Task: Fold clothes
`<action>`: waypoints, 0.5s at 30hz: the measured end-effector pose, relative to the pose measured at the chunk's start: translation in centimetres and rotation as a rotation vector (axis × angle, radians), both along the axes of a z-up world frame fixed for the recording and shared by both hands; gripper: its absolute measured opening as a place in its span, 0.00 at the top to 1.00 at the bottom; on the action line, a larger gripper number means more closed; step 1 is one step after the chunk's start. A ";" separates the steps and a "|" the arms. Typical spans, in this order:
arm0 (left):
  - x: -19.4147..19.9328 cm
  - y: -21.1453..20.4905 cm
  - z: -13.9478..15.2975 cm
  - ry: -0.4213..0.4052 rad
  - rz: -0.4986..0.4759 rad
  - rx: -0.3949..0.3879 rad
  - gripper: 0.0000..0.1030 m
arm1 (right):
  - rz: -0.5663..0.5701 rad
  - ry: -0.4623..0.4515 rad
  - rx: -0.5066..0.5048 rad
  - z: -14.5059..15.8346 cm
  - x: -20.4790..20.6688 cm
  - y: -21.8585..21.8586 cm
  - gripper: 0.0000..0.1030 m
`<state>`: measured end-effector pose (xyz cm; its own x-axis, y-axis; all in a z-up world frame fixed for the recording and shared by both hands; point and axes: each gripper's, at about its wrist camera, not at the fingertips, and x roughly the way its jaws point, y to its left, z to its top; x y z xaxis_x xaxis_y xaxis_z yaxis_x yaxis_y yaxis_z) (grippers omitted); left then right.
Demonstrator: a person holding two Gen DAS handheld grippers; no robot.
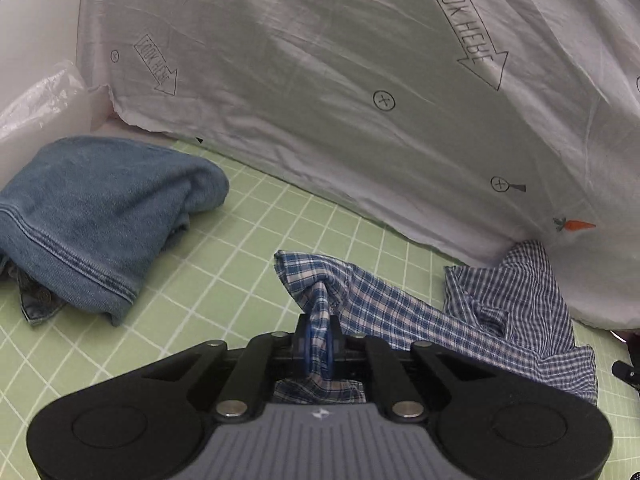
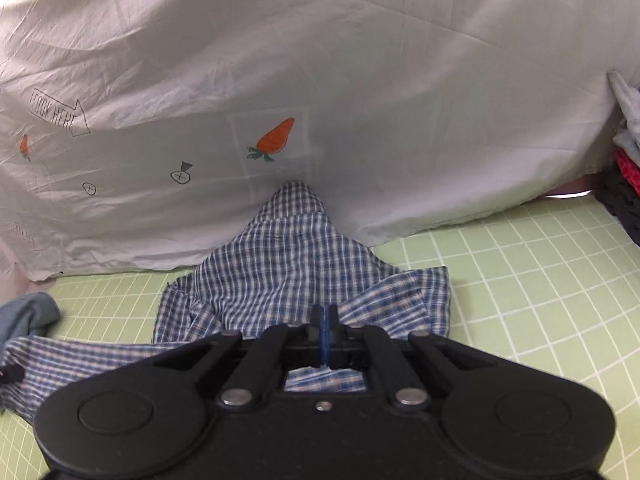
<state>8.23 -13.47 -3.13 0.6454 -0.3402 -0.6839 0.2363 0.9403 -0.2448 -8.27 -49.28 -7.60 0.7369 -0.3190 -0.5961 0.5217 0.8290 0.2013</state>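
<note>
A blue-and-white checked shirt [image 1: 460,320] lies crumpled on the green grid mat [image 1: 280,216], its far end against the white sheet. My left gripper [image 1: 318,326] is shut on a bunched fold of the shirt near its left edge, and the cloth rises in a ridge into the jaws. In the right wrist view the same checked shirt [image 2: 292,264] spreads ahead, and my right gripper [image 2: 324,320] is shut on a thin edge of it near the front hem. The cloth runs down between the blue pads [image 2: 323,340].
A folded blue denim garment [image 1: 92,216] sits on the mat at the left, its tip in the right wrist view as denim [image 2: 28,312]. A white printed sheet [image 2: 320,80] hangs behind. Stacked clothes [image 2: 626,152] stand at the far right. Clear plastic [image 1: 36,100] lies at left.
</note>
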 end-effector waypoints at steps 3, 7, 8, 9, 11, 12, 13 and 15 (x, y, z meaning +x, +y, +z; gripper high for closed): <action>0.1 0.3 -0.7 0.035 0.022 -0.023 0.93 | -0.031 0.091 0.030 -2.1 1.1 -0.6 0.73; -0.3 0.8 -1.2 0.058 0.035 -0.046 0.93 | -0.058 0.124 0.094 -4.2 1.4 -1.2 0.56; -0.3 1.0 -1.0 0.055 0.038 -0.058 0.93 | -0.067 0.123 0.093 -4.3 1.2 -1.1 0.55; -0.3 1.2 -0.8 0.053 0.041 -0.070 0.93 | -0.076 0.120 0.091 -4.4 1.0 -1.0 0.51; -0.2 1.5 -0.4 0.048 0.048 -0.094 0.93 | -0.083 0.126 0.079 -4.6 0.7 -0.9 0.46; -0.2 1.7 -0.2 0.045 0.051 -0.106 0.93 | -0.083 0.131 0.071 -4.7 0.5 -0.8 0.46; -0.2 1.8 0.2 0.040 0.055 -0.123 0.93 | -0.084 0.135 0.065 -4.7 0.3 -0.7 0.46; -0.1 2.2 1.8 0.014 0.063 -0.176 0.93 | -0.096 0.127 0.066 -4.6 -0.2 -0.8 0.46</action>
<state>8.11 -11.29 -1.34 0.6601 -0.4145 -0.6265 0.1739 0.8957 -0.4093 -8.48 -50.08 -12.20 0.6221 -0.3410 -0.7047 0.6226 0.7613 0.1812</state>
